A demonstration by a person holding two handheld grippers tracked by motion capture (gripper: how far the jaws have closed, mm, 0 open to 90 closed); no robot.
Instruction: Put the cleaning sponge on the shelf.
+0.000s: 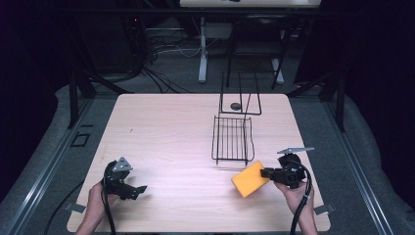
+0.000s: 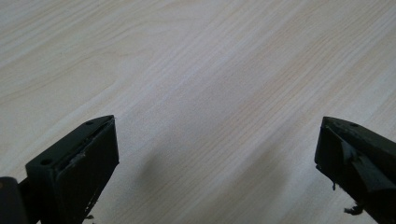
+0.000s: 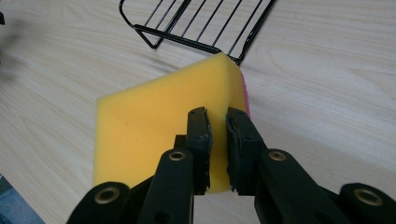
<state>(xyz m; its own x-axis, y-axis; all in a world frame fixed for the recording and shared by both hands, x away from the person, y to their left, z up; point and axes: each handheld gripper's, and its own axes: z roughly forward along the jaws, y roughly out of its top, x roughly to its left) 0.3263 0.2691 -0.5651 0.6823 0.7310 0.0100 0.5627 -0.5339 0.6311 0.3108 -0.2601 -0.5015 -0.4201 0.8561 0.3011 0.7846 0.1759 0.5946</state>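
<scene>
Pink edge along the yellow sponge (image 3: 154,126) seen from the right gripper view, unseen from the high view. Pinched at one end by the right hand-held gripper (image 3: 217,135), lifted off the counter (image 1: 166,142) beside one wire rack (image 1: 232,139). Left hand-held gripper (image 2: 217,154) spread, holding nothing. One sponge, two grippers.
</scene>
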